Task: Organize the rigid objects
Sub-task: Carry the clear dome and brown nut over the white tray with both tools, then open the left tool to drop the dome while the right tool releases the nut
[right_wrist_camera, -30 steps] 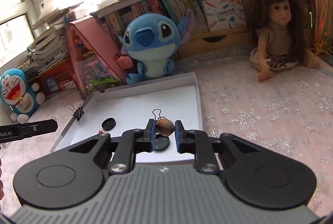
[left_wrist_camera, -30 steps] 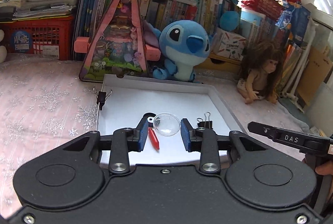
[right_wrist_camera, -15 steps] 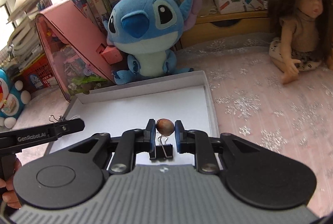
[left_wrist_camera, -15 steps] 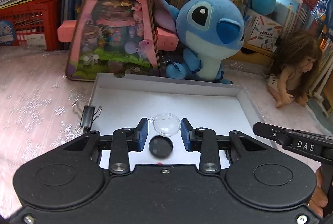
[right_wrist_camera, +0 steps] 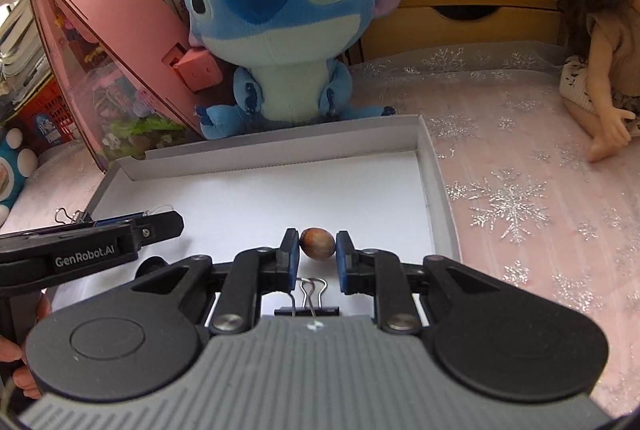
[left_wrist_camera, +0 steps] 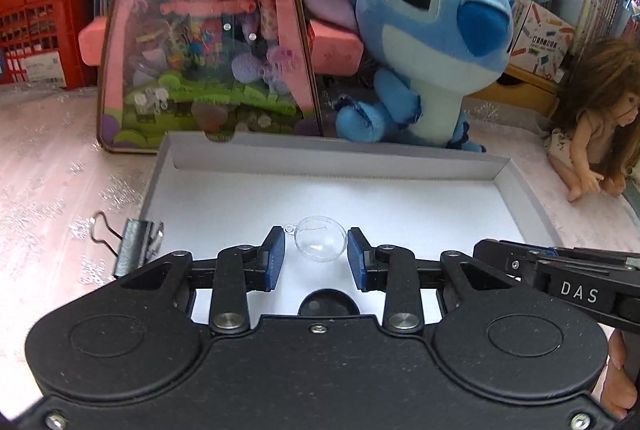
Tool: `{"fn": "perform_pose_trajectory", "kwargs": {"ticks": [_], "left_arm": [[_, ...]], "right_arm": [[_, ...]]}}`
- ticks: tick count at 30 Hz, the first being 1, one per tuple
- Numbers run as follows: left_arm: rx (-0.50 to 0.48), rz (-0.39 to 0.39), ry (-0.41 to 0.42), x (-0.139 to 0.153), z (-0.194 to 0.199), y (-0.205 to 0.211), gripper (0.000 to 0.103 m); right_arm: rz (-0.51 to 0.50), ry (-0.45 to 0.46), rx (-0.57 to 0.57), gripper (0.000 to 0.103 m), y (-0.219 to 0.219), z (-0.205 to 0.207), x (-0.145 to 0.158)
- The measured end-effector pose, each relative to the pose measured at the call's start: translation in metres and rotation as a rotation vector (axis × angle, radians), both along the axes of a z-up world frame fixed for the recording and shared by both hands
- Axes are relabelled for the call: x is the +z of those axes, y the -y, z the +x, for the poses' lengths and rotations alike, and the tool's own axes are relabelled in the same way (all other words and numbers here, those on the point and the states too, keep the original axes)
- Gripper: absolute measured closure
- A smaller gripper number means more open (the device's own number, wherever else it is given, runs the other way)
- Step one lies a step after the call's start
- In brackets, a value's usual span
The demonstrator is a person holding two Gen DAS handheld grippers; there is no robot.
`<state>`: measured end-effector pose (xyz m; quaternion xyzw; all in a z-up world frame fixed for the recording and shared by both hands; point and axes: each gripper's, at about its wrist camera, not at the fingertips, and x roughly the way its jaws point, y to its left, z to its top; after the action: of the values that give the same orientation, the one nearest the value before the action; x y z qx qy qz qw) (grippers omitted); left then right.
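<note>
My left gripper (left_wrist_camera: 316, 256) pinches a clear plastic half-sphere (left_wrist_camera: 320, 243) over the near middle of the white tray (left_wrist_camera: 336, 160), above a black disc (left_wrist_camera: 328, 304). My right gripper (right_wrist_camera: 317, 258) clamps a brown nut (right_wrist_camera: 318, 249) over the tray's near right, above a binder clip (right_wrist_camera: 308, 300).

The black disc (left_wrist_camera: 328, 304) in the white tray (left_wrist_camera: 520, 186) is half hidden behind the left gripper's body. Likewise the binder clip (right_wrist_camera: 308, 304) under the right gripper. The doll (right_wrist_camera: 600, 42) is cut off by the frame edge.
</note>
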<state>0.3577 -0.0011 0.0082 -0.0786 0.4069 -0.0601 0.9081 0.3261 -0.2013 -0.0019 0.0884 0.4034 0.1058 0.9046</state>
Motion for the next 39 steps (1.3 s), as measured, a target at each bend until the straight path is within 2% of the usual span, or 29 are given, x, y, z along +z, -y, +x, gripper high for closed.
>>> {"fn": "perform_pose_trajectory", "kwargs": {"ticks": [5, 8, 9, 10, 12, 16, 18, 21, 32, 39], "left_arm": [[-0.019, 0.025, 0.024, -0.002, -0.002, 0.005, 0.071], [-0.016, 0.019, 0.019, -0.001, -0.002, 0.005, 0.071], [-0.014, 0.016, 0.016, 0.000, -0.003, 0.005, 0.071], [-0.015, 0.016, 0.017, 0.002, -0.005, 0.005, 0.069], [-0.022, 0.018, 0.030, 0.006, -0.010, 0.005, 0.060], [-0.031, 0.033, 0.064, 0.017, -0.027, 0.004, 0.051], [-0.035, 0.034, 0.081, 0.022, -0.038, 0.004, 0.040], [-0.042, 0.033, 0.110, 0.032, -0.060, 0.004, 0.032], [-0.075, 0.012, 0.151, 0.047, -0.138, 0.001, 0.026], [-0.095, 0.033, 0.169, 0.046, -0.181, 0.002, 0.025]], "right_arm": [[-0.004, 0.004, 0.007, 0.080, -0.001, 0.002, -0.003], [0.026, 0.012, 0.003, 0.073, 0.002, 0.000, -0.003], [0.037, 0.014, -0.004, 0.064, 0.004, -0.001, -0.002], [0.045, 0.015, -0.007, 0.059, 0.005, -0.002, 0.000], [0.053, 0.026, -0.010, 0.055, 0.007, -0.006, 0.004], [0.054, 0.060, -0.010, 0.049, 0.010, -0.021, 0.013], [0.048, 0.078, -0.007, 0.044, 0.011, -0.031, 0.018], [0.029, 0.113, 0.006, 0.037, 0.012, -0.049, 0.026], [-0.024, 0.187, 0.067, 0.026, 0.007, -0.118, 0.038], [-0.054, 0.206, 0.083, 0.021, 0.003, -0.151, 0.038]]}}
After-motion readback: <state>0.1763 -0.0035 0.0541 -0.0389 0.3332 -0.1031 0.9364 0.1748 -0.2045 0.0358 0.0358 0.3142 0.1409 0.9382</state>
